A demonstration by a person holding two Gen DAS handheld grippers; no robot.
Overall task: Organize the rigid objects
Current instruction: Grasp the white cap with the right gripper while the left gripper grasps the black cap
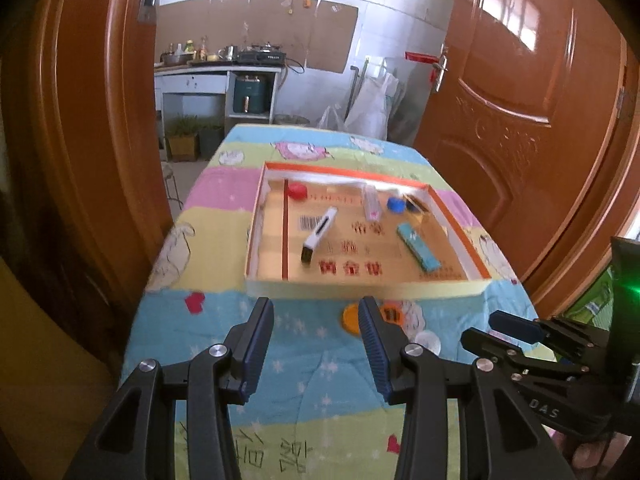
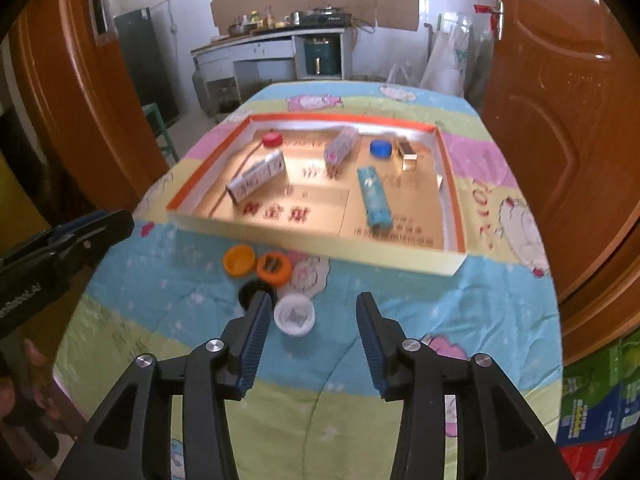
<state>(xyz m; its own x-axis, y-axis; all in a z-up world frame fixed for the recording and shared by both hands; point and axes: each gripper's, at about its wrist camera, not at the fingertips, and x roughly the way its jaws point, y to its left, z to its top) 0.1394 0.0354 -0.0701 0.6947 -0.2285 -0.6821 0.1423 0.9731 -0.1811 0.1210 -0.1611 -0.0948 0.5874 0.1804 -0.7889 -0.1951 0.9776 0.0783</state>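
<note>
A shallow cardboard box with an orange rim lies on the table. Inside it are a red cap, a blue cap, a white long box, a teal packet, a clear tube and a small box. In front of it lie two orange caps, a black cap and a white cap. My left gripper is open and empty before the box. My right gripper is open above the white cap.
The table wears a colourful cartoon quilt. Brown doors flank it on both sides. A kitchen counter stands behind. Coloured cartons sit at the lower right.
</note>
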